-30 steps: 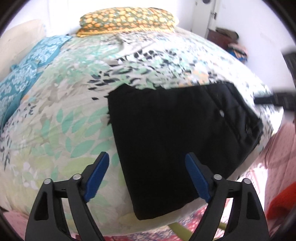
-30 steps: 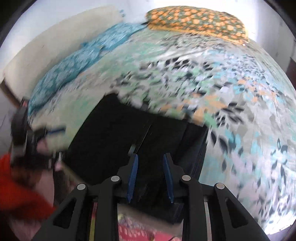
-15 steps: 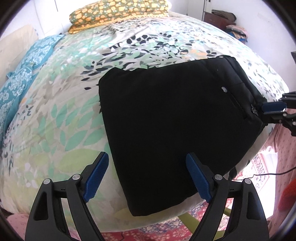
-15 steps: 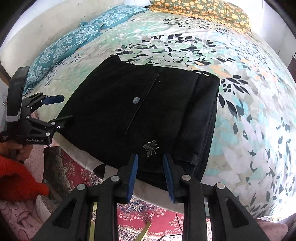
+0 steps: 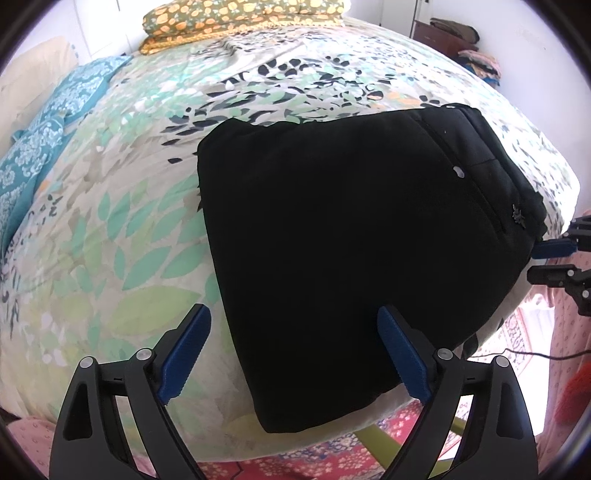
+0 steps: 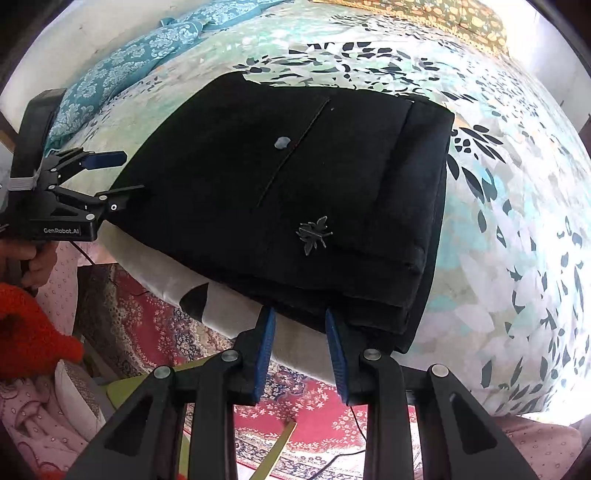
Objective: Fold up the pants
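Observation:
Black pants (image 5: pixel 351 240) lie folded into a thick rectangle on the floral bedspread (image 5: pixel 129 221), close to the bed's near edge. My left gripper (image 5: pixel 293 317) hovers over their near corner. Its jaws are opening wide and the blue pads touch nothing. In the right wrist view the pants (image 6: pixel 295 166) show a pale button and a small insect emblem (image 6: pixel 314 234). My right gripper (image 6: pixel 300 315) stands narrowly open with its tips at the pants' near edge, not pressing on the cloth. The left gripper (image 6: pixel 131 173) shows there at the pants' left corner, and the right gripper (image 5: pixel 554 258) at the left view's right edge.
An orange-patterned pillow (image 5: pixel 240 18) and teal pillows (image 5: pixel 44 147) lie at the far side of the bed. A red patterned carpet (image 6: pixel 147 314) covers the floor below the bed edge. A person's hand (image 6: pixel 33 258) in a red sleeve holds the left gripper. Stacked clothes (image 5: pixel 476 62) sit far right.
Both grippers have sunk toward the pants, which now look larger. The right gripper's tips have come to the pants' near edge. The left jaws stand slightly wider.

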`<state>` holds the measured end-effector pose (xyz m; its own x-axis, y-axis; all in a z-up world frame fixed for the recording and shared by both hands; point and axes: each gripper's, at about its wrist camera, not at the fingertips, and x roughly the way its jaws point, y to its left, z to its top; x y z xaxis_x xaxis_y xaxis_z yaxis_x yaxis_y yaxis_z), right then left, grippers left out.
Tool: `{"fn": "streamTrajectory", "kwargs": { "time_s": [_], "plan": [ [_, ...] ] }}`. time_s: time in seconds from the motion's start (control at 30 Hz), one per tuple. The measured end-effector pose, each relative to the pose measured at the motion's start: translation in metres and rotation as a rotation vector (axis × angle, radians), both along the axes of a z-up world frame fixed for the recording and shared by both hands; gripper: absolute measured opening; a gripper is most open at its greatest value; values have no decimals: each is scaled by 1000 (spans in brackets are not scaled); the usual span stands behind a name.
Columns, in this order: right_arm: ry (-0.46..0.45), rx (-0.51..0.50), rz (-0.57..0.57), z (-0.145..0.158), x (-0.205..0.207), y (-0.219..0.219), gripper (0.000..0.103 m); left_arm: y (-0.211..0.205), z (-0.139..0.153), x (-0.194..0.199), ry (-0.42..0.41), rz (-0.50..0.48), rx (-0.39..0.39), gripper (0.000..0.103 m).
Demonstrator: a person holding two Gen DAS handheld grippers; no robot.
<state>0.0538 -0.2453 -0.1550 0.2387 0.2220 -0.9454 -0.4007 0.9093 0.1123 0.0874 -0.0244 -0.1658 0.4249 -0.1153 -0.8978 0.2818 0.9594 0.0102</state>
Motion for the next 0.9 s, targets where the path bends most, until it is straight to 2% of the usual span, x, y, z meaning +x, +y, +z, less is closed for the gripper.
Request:
{"fn": "streamTrajectory", "kwargs": {
  "time_s": [0.13, 0.2, 0.3, 0.47, 0.6, 0.77, 0.9],
  "plan": [
    [-8, 35, 1, 6, -3, -1, 39, -2, 3, -2, -16, -7, 15, 92],
    [-32, 46, 10, 12, -5, 2, 53, -2, 5, -3, -22, -11, 15, 92],
    [-104, 60, 29, 27, -12, 6, 65, -2, 9, -5, -34, -12, 3, 93],
    [-241, 97, 12, 51, -17, 4, 76, 2, 18, -5, -68, 4, -22, 93],
    [-303, 125, -55, 61, -14, -6, 78, 11, 24, -3, -93, 40, -35, 93],
    [-302, 131, -151, 59, -2, -21, 81, 30, 29, 3, -110, 124, -37, 93],
    [-297, 156, -211, 57, 1, -34, 81, 44, 28, 7, -111, 181, 6, 93]
  ]
}}
